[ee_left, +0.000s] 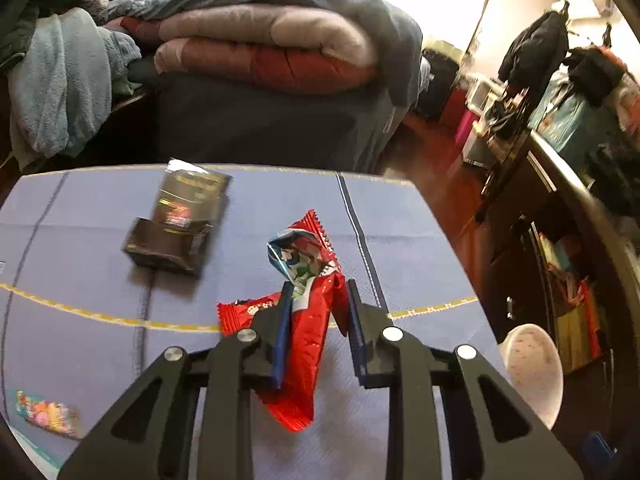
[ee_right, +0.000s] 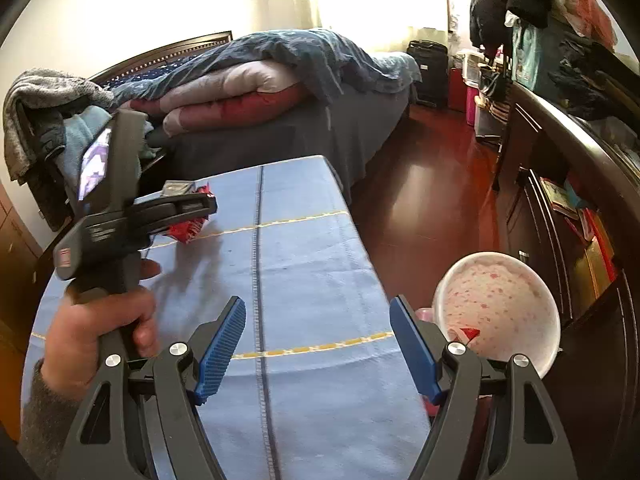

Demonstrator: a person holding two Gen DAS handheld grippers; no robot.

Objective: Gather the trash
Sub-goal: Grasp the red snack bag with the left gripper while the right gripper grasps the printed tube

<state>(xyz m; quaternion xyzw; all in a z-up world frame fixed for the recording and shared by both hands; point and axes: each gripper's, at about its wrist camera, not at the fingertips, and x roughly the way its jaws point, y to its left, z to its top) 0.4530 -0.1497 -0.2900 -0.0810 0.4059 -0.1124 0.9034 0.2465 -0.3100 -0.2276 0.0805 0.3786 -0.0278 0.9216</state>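
Note:
My left gripper [ee_left: 318, 292] is shut on a crumpled red snack wrapper [ee_left: 308, 344], whose torn top sticks up past the blue pads. In the right wrist view a hand holds that same left gripper [ee_right: 196, 204] over the blue-clothed table [ee_right: 312, 260], with the red wrapper [ee_right: 188, 230] under its tip. A black box [ee_left: 176, 224] lies further back on the left. A small colourful wrapper [ee_left: 48, 414] lies at the near left edge. My right gripper [ee_right: 318, 302] stands open over the cloth with nothing between its fingers.
A white bin [ee_right: 500, 304] speckled pink stands off the table's right side, a red scrap inside; it also shows as the white bin [ee_left: 532, 364] in the left view. A bed with folded quilts [ee_left: 260, 48] lies behind the table. Dark cabinets [ee_right: 560, 208] line the right.

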